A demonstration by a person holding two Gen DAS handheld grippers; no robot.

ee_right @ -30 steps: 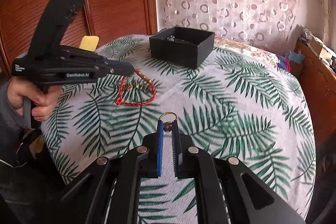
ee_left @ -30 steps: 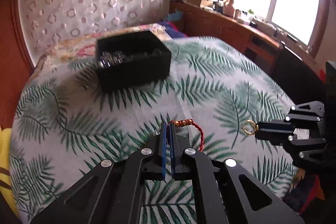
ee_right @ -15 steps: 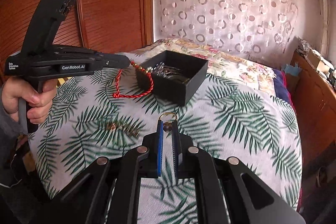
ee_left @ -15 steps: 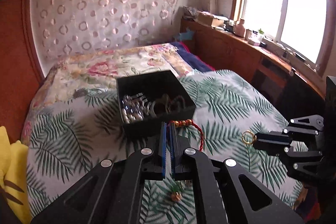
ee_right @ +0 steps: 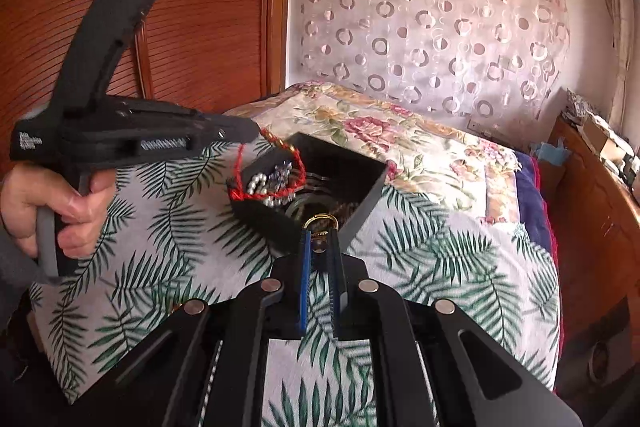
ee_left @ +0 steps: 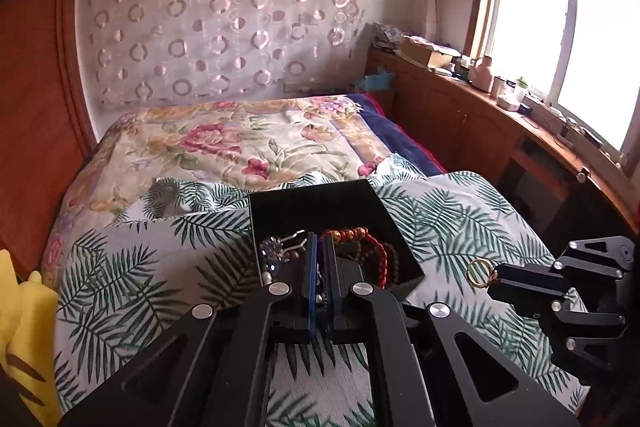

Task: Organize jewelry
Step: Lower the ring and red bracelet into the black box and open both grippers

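Tongs (ee_right: 320, 241) pinching gold ring (ee_right: 320, 221) hang at black box (ee_right: 360, 167) rim.

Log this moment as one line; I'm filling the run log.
left gripper: shut on red bracelet, over black box | right gripper: shut on gold ring

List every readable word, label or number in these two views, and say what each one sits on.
No text can be read.
Side of the left tool: a white label on its body, too blurred to read.
Rear of that tool, above the hand: small white lines, too small to read.
Left wrist view: no text.
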